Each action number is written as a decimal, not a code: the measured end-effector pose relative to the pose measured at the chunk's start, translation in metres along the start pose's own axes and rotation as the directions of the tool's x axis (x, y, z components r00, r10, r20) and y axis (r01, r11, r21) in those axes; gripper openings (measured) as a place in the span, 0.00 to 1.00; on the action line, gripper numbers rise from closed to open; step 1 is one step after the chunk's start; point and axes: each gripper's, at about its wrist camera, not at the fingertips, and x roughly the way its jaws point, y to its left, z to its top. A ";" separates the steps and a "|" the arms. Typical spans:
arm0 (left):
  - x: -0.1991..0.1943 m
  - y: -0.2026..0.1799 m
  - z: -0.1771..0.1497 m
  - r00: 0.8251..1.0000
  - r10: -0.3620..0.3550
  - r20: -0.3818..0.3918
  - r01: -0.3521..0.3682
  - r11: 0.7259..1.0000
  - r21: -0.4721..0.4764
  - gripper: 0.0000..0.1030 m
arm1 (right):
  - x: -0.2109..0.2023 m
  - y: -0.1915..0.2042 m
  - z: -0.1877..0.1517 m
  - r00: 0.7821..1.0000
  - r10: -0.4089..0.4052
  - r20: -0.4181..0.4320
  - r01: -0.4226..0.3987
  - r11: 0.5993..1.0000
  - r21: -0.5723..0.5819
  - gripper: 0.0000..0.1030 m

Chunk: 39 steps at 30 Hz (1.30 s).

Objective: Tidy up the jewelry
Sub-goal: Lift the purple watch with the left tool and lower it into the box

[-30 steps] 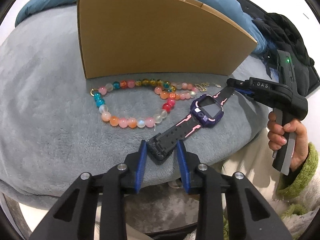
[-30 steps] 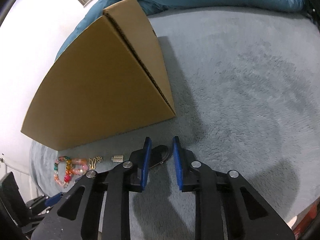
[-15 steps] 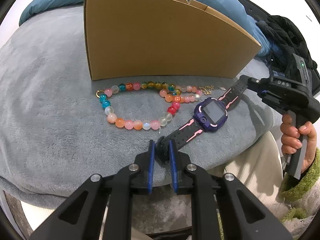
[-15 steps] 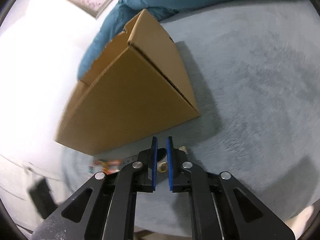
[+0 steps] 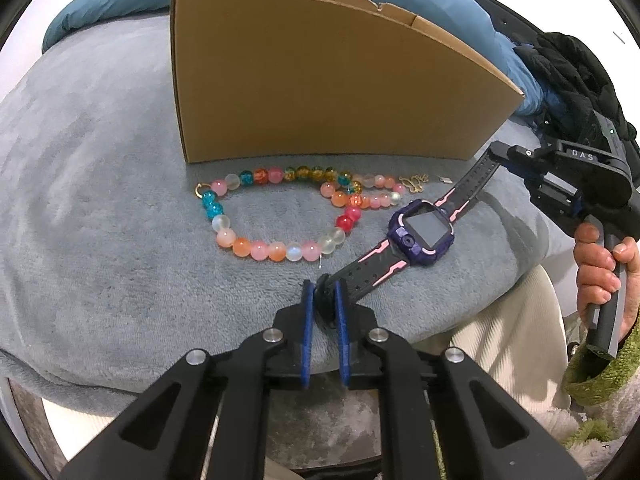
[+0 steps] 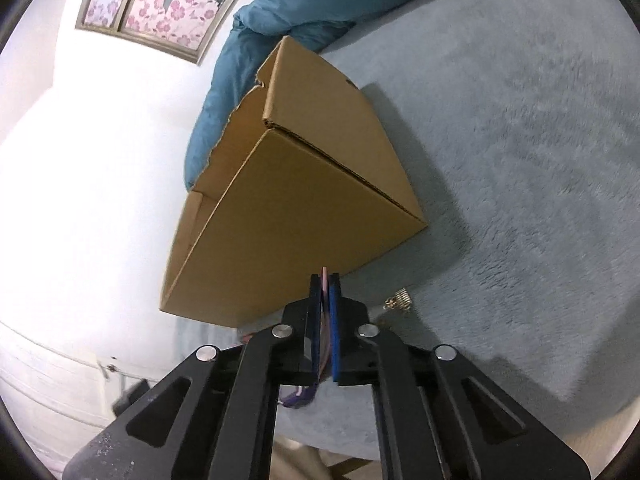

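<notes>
Both tongs clamped on watch (image 5: 424,232): left tongs (image 5: 325,304) pinching near strap end at bed edge, right tongs (image 6: 326,300) pinching far strap end beside cardboard box (image 5: 320,80). Watch face resting on grey blanket (image 5: 100,220), strap taut between grips.

Risks, as judged:
- uneven lift, strap slips from thin pinch, watch drops off bed edge.
- pulling apart strains strap.
- swing toward box clips beaded necklace (image 5: 280,216) or small gold chain (image 5: 414,182), drags them along.
</notes>
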 end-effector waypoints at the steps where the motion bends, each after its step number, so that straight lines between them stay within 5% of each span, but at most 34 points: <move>1: -0.002 -0.001 0.000 1.000 0.003 0.007 -0.003 1.000 0.004 0.07 | -0.002 0.004 -0.001 1.000 -0.009 0.003 0.010 1.000 -0.020 0.02; 9: -0.027 -0.012 0.002 0.998 -0.003 0.065 0.000 0.999 0.042 0.04 | -0.022 0.047 -0.018 0.995 -0.096 0.042 0.102 0.974 -0.201 0.01; 16: -0.077 -0.018 0.012 0.989 -0.047 0.141 0.039 0.997 0.060 0.04 | -0.063 0.090 -0.030 0.992 -0.086 0.094 0.111 0.947 -0.301 0.01; 26: -0.164 -0.019 0.089 0.933 -0.117 0.339 0.056 0.981 0.186 0.03 | -0.089 0.169 0.019 0.988 0.022 0.155 0.050 0.895 -0.444 0.01; 30: -0.149 -0.013 0.142 0.933 -0.100 0.345 0.039 0.983 0.179 0.03 | -0.058 0.179 0.066 0.992 0.017 0.126 0.040 0.897 -0.440 0.01; 36: -0.064 0.014 0.224 0.979 0.012 0.201 -0.035 0.993 0.114 0.03 | 0.013 0.162 0.128 0.991 -0.115 0.061 0.130 0.912 -0.389 0.01; 39: -0.024 0.021 0.250 0.988 0.070 0.136 -0.087 0.988 0.126 0.03 | 0.052 0.149 0.150 0.983 -0.184 0.020 0.179 0.916 -0.359 0.01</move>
